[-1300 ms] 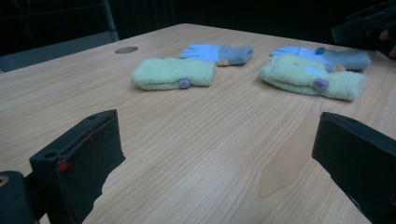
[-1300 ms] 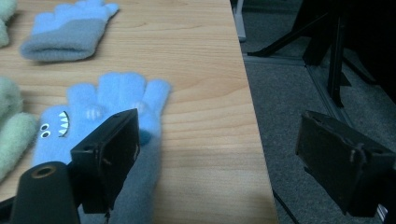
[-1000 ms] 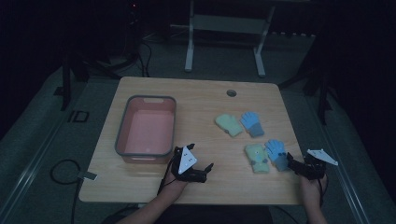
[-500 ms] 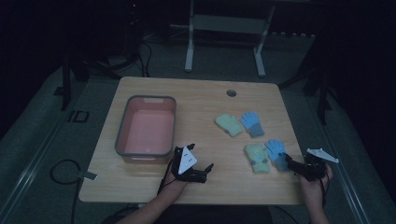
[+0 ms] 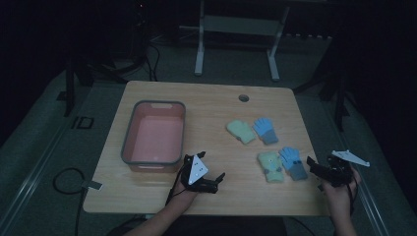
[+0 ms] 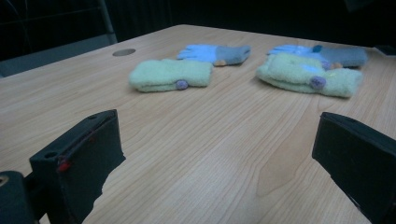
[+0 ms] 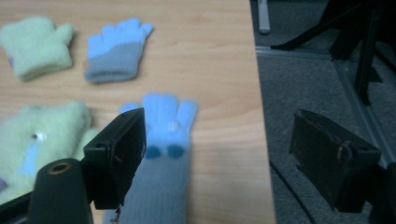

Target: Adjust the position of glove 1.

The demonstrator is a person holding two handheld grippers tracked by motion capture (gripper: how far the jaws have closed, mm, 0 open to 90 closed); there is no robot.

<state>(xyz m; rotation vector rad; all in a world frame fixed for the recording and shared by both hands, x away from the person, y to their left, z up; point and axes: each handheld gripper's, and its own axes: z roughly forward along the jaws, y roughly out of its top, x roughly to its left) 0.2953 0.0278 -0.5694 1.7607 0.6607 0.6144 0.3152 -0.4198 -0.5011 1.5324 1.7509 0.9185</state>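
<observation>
- The four small knitted gloves lie in two pairs on the right half of the pale wooden bench (image 5: 206, 103), each pair a fuzzy green mitten beside a blue-and-grey fingered glove, so they read as a sorting or tidying job with the goods laid out within reach of the right hand.
- The near blue-and-grey glove (image 5: 293, 163) lies flat close to the bench's right edge, cuff toward the person, touching or just beside the near green mitten (image 5: 270, 167); I judge it the piece in hand, since it is nearest the right gripper (image 5: 314, 166).
- The right gripper hangs at the bench's right edge, fingers spread wide and pinching nothing. They have just been closing a little, with no glove between them. In the right gripper view one finger (image 7: 116, 154) stands over the glove's cuff (image 7: 159, 182) and the other finger (image 7: 334, 158) over the floor, so the gripper is not yet centred on the glove.
- The far green mitten (image 5: 240, 132) and far blue-and-grey glove (image 5: 265, 130) lie side by side toward the middle, untouched.
- The grey-rimmed pink plastic tub (image 5: 154, 132) stands open on the left side, well apart from the gloves; it is probably where they go.
- The left gripper (image 5: 216, 181) rests low near the front edge beside the tub, fingers (image 6: 77, 161) spread and holding nothing, aimed across the bench at the gloves, as if parked or ready.
</observation>
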